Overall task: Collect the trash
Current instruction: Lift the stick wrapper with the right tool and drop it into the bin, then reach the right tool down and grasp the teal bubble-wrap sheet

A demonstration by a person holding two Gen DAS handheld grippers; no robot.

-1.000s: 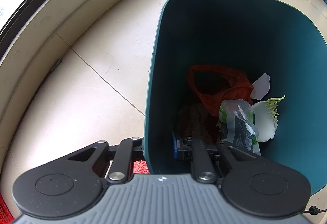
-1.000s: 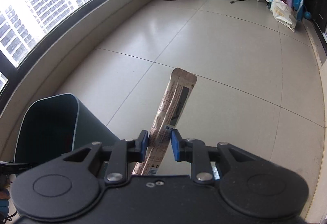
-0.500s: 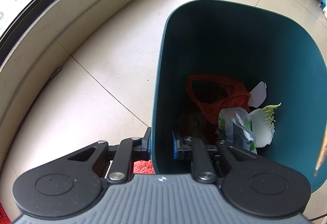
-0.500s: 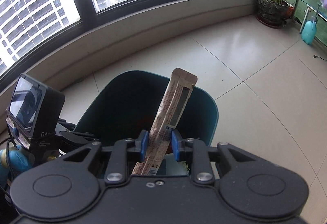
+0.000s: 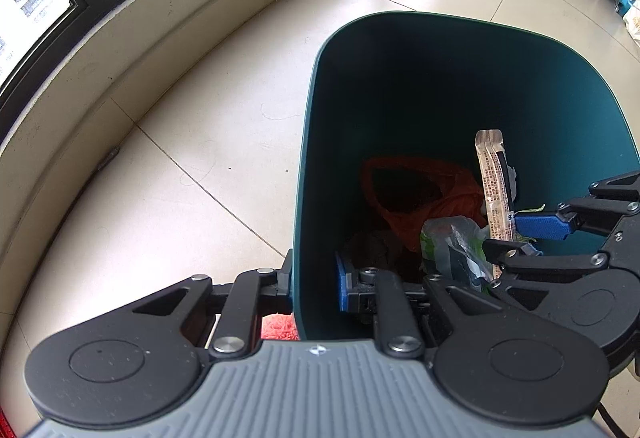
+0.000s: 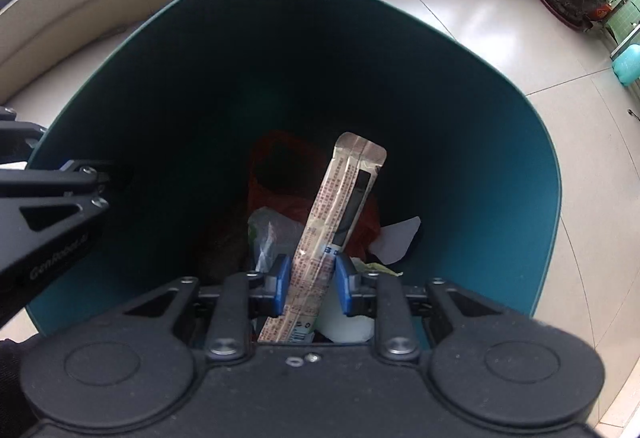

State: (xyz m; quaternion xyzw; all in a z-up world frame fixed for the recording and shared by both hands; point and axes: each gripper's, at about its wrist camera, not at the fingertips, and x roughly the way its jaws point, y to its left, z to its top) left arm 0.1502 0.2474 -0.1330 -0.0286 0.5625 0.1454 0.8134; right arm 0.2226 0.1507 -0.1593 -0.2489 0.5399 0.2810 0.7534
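Our right gripper (image 6: 308, 284) pinches a long snack wrapper (image 6: 340, 214) over the open mouth of the teal bin (image 6: 520, 166); our left gripper (image 5: 314, 284) clamps the bin's near wall. Below lie a red bag (image 5: 420, 198) and other trash

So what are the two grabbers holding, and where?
Right gripper: long tan snack wrapper, near its lower end. Left gripper: teal plastic bin, by its rim.
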